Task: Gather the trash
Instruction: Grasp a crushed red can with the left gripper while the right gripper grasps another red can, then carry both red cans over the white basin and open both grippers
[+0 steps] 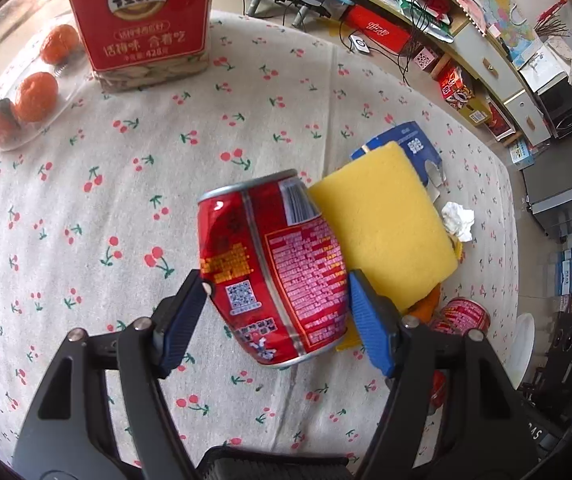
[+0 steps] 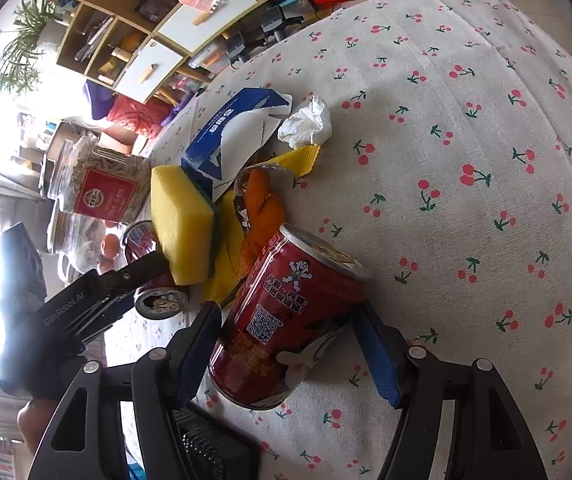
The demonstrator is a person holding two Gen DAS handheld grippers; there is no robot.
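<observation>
Two red cans in play! Left wrist view: the left gripper (image 1: 278, 300) has its fingers clamped on a dented red can (image 1: 272, 264), yellow sponge (image 1: 386, 228) just beside. Right wrist view: the right gripper (image 2: 288, 344) straddles an upright can (image 2: 286, 320) on the tablecloth (image 2: 466, 160), left finger touching, right finger slightly apart.

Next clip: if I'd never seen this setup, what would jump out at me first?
Two red cans: one tilted between the left gripper fingers, another leaning between the right gripper fingers. Beside them sits a yellow sponge on a litter pile with a crumpled tissue, all on a cherry-print tablecloth.
</observation>
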